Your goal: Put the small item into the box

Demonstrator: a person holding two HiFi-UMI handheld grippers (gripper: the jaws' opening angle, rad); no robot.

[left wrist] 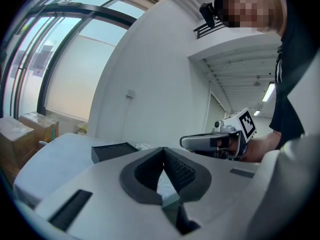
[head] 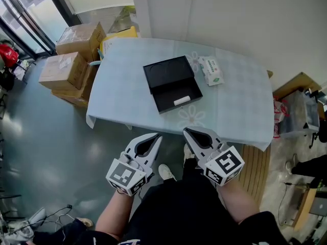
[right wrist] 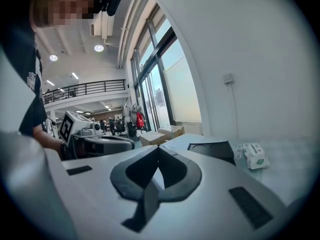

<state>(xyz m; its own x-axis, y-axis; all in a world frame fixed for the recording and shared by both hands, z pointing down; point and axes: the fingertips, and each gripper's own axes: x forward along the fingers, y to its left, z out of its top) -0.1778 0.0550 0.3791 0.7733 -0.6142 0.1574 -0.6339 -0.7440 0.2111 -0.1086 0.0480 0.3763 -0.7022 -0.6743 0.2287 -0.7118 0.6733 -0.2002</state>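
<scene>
Centre frame, an open black box (head: pixel 164 99) sits on the tabletop (head: pixel 122 93), a small white bar (head: pixel 182 100) inside it and a white-green packet (head: pixel 211 71) just to its right. Lower middle, the left claw (head: pixel 156 136) and right claw (head: pixel 186 130) hover closed and empty. This fits either the bar delivered or the packet awaiting. Only the head view shows the bar.

Approach from the near edge of the desk (head: pixel 235 106) is unobstructed. Bare cloth lies left and right of the open black box (head: pixel 164 73) at centre. A tissue pack (head: pixel 211 70) lies just beside its far right corner. The wall (head: pixel 230 14) bounds the far edge, and cardboard cartons (head: pixel 69 65) stand off the left end.
</scene>
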